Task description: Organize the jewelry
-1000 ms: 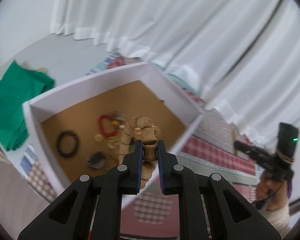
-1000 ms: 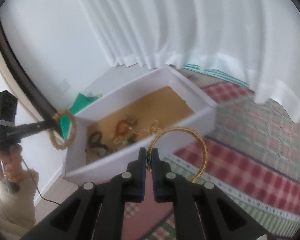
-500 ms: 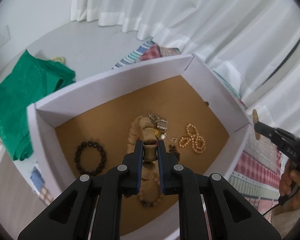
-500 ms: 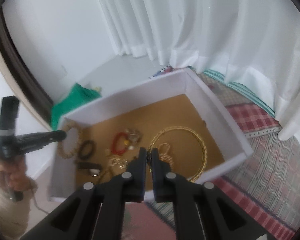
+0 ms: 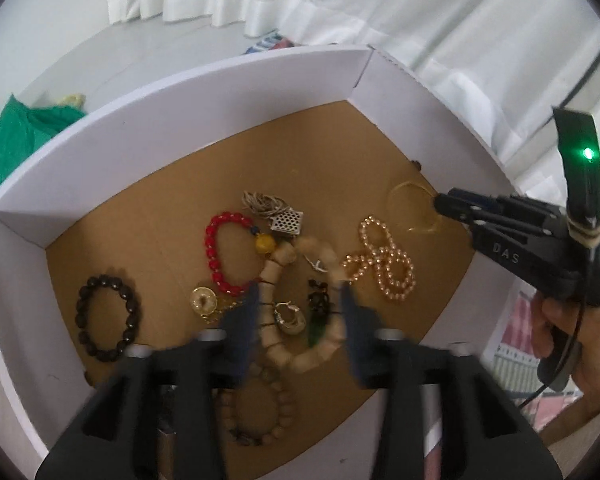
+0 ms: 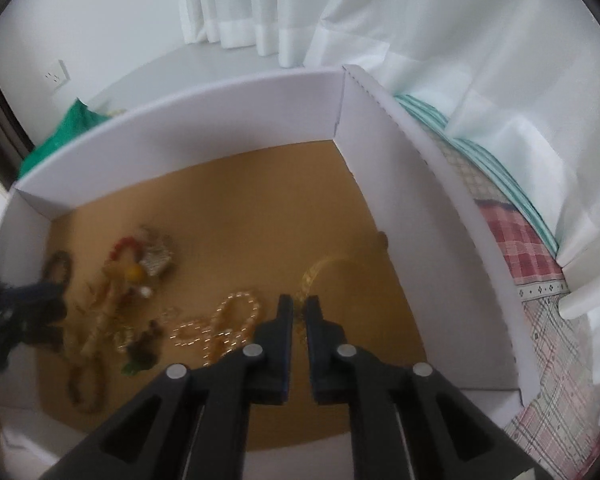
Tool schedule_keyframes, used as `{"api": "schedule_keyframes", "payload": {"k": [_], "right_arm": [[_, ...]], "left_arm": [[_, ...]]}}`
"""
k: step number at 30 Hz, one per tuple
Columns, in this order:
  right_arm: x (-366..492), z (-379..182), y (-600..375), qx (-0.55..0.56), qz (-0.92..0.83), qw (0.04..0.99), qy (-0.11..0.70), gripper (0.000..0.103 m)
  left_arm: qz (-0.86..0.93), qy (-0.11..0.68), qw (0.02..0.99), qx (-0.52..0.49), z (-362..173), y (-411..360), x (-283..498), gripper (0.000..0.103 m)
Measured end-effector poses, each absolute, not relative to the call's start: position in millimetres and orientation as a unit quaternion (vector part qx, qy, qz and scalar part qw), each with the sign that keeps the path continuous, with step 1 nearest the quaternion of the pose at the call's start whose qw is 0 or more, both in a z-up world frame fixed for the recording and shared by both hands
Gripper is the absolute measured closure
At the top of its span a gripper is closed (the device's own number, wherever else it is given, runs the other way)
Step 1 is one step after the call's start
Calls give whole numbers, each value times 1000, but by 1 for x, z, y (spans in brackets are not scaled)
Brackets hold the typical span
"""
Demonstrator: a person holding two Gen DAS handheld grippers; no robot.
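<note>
A white box (image 5: pixel 220 92) with a brown floor holds several pieces of jewelry. My left gripper (image 5: pixel 298 306) is open above the wooden bead bracelet (image 5: pixel 284 340), which lies on the floor among a red bead bracelet (image 5: pixel 216 256), a black bead bracelet (image 5: pixel 106 322) and a pearl strand (image 5: pixel 384 266). My right gripper (image 6: pixel 298 308) is shut on a gold bangle (image 6: pixel 320 270) low over the box floor near the right wall (image 6: pixel 440 216). It also shows in the left wrist view (image 5: pixel 436 202), with the bangle (image 5: pixel 412 208).
A green cloth (image 5: pixel 16 140) lies outside the box at the left. White curtains (image 6: pixel 420 20) hang behind. A checked cloth (image 6: pixel 540 320) covers the surface to the right of the box. The box walls stand around both grippers.
My left gripper opened and the wooden bead bracelet dropped onto the box floor. My right gripper moved down into the box with the gold bangle.
</note>
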State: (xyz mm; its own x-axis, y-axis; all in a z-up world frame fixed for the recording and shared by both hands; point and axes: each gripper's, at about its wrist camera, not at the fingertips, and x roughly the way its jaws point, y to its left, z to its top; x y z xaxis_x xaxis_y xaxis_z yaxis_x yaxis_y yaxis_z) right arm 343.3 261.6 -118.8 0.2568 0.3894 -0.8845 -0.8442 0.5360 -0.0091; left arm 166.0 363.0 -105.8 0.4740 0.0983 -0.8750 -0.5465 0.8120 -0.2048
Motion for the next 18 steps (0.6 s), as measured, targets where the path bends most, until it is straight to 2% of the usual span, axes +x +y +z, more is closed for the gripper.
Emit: {"api": "schedule_keyframes", "payload": {"k": [1,2,8,10,11,18], "right_arm": [[342,-119,261,-248,410,754,449,65],[341,-116,258,-241,410,757,447,58],[329,-81,235,-198,417,776,429,54],[323,-69,228,-192,417,779,426,41],[319,-64,226,-191,419,779,426,39],[274,-45,210,-212,438,767,419,38]], "left_arm": [[201,468,831,-224,-102,358,164,33],[208,462,836,-211,-98,354,161,28],[257,433,847,-170,-76,337,145,4],[276,418,851,-155,-66,330,140,3],[285,410,854,-146,-60,326,136,3],[299,388,857,-159,-40,318,115,3]]}}
